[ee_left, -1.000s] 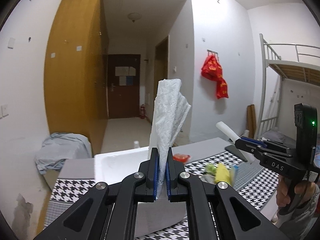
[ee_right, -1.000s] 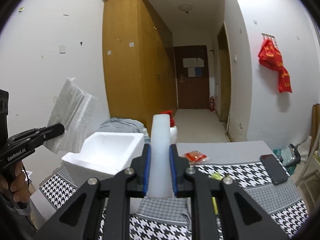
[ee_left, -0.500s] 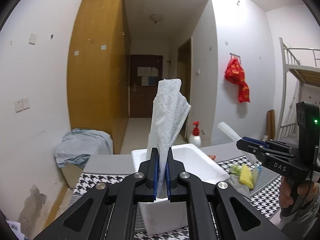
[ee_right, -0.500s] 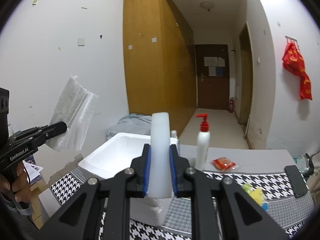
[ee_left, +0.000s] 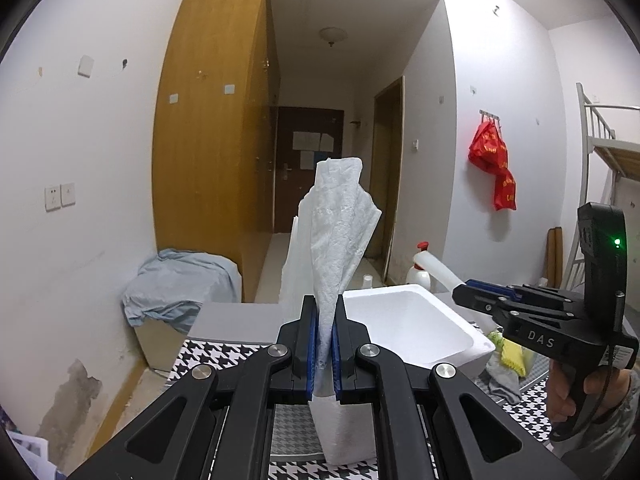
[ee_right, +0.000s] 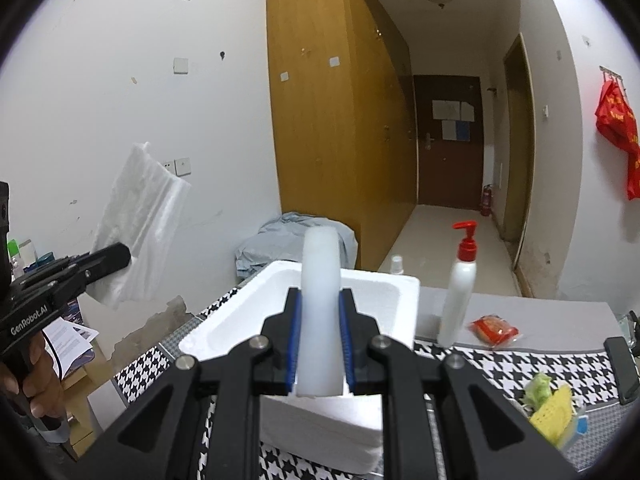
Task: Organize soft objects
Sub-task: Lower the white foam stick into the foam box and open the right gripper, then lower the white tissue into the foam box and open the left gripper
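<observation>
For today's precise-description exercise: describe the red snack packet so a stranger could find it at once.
Start at the white foam box on the houndstooth table. Just right of it stands a white pump bottle with a red top; the snack packet lies flat beside its base, the only red, crinkled wrapper on the plain grey strip.

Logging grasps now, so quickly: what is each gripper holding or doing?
Left gripper: shut on the white paper towel.
Right gripper: shut on the white foam piece.

Foam box [ee_right: 320, 316] on the counter [ee_right: 560, 320] — pump bottle [ee_right: 460, 292] just right of it, snack packet [ee_right: 494, 330] farther right; cloth pile [ee_right: 556, 408] nearer, at right.
</observation>
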